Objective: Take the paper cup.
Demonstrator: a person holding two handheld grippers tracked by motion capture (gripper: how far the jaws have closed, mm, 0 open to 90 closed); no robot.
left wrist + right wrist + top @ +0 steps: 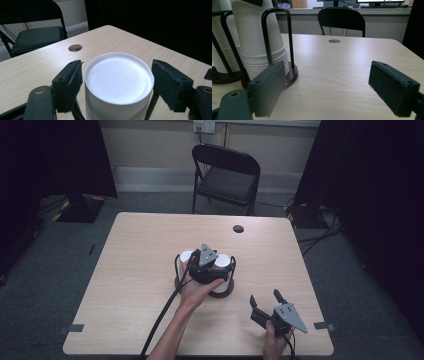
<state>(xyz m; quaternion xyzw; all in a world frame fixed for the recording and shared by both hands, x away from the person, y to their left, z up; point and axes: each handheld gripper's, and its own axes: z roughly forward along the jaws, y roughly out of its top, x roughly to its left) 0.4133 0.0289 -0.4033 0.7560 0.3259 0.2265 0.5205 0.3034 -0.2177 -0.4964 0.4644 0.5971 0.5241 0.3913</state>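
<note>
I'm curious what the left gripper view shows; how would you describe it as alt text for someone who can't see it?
A white upturned paper cup stands between the two black pads of the left gripper, the left pad close beside its rim and the right pad apart from it. Behind lie a pale wooden table with a round hole and a black folding chair.

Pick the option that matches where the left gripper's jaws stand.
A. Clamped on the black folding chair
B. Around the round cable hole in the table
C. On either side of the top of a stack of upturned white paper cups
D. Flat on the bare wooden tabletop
C: in the left gripper view the left gripper has one black jaw on each side of the stack of upturned white paper cups, with slim gaps showing.
</note>
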